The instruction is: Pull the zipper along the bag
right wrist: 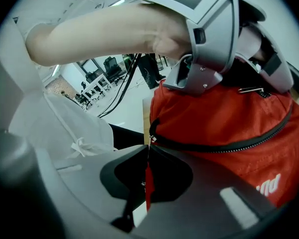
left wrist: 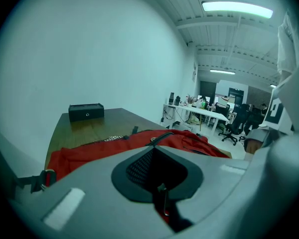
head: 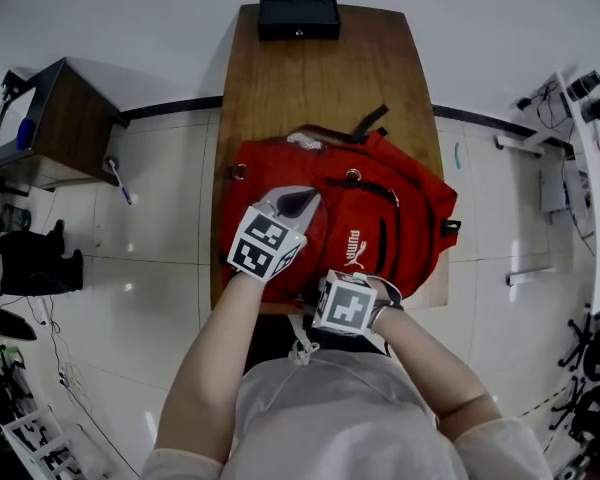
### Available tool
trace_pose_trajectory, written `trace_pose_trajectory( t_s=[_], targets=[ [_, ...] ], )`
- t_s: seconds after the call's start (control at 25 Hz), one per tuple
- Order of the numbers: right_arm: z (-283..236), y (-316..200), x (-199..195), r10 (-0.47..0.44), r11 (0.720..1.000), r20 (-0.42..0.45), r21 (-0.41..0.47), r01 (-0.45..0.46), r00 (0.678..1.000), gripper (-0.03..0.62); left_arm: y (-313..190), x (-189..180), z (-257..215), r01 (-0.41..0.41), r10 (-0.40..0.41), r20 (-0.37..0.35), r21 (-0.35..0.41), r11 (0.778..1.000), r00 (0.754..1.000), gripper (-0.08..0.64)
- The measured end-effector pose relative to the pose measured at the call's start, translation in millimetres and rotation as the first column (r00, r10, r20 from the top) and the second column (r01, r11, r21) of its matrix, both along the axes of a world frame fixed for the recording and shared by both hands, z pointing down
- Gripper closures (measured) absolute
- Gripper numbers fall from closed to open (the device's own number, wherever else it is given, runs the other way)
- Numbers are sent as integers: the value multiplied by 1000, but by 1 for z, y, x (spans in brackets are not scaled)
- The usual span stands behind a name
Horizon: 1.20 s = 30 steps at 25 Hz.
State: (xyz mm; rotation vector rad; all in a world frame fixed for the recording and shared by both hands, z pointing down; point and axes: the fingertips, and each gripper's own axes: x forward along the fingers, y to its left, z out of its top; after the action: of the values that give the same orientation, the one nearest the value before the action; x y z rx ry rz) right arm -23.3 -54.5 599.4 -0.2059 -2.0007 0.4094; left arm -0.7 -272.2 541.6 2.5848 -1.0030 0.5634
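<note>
Right claw (right wrist: 147,153): pressed together on the zipper (right wrist: 214,146) pull tab (right wrist: 149,183).
Left claw (left wrist: 159,183): pinching the bag (left wrist: 89,153), best kept taut.
Pull: steady, following the track.

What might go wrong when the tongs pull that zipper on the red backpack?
The right tongs pinch only a thin red pull tab, so it may slip out. The zipper curves around the backpack, so it might jam on the bend. The backpack lies at the table's near edge; a hard tug might drag it off if the left tongs lose hold.
</note>
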Motion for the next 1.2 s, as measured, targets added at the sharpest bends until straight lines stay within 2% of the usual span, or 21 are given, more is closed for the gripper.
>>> trace_pose_trajectory(
  t_s=[0.08,0.2,0.28,0.4,0.56,0.64,0.72,0.88,0.96,1.08,1.12,1.2],
  targets=[
    [1,-1,-1,5,1000,11,-13,-5,1000,577,0,-1,0,-2,2,-6,3,1000,1000,552],
    [6,-4,5,69,998,44,-18,-68,997,574,0,-1,0,-3,3,-25,-2,1000,1000,552],
    [9,-8,11,98,995,76,26,-100,992,578,0,-2,0,-3,2,-30,-30,1000,1000,552],
    [7,-17,21,102,983,119,140,-118,988,577,2,-6,-4,4,-5,-13,-66,998,1000,552],
    [-21,-36,34,191,951,187,210,-229,964,579,8,-7,-44,11,-10,-32,39,999,999,552],
    [-45,-47,43,219,925,242,256,-280,945,585,17,-7,-72,28,-21,-66,101,995,998,552],
    [-77,-60,50,248,890,343,289,-353,906,586,33,-8,-98,49,-35,-88,165,985,995,552],
    [-146,-79,69,269,795,579,318,-517,770,586,78,-10,-132,97,-73,-101,263,960,992,552],
    [-169,-79,81,258,752,640,338,-566,724,586,104,-8,-145,119,-86,-124,292,949,989,552],
    [-190,-66,92,222,706,686,377,-600,693,586,144,-7,-159,135,-88,-161,305,943,983,552],
    [-194,-58,94,208,697,694,389,-602,690,586,156,-7,-160,134,-87,-165,302,944,982,552],
    [-199,-38,93,176,691,689,422,-587,703,586,180,-8,-164,133,-83,-173,297,946,981,552]
  ],
)
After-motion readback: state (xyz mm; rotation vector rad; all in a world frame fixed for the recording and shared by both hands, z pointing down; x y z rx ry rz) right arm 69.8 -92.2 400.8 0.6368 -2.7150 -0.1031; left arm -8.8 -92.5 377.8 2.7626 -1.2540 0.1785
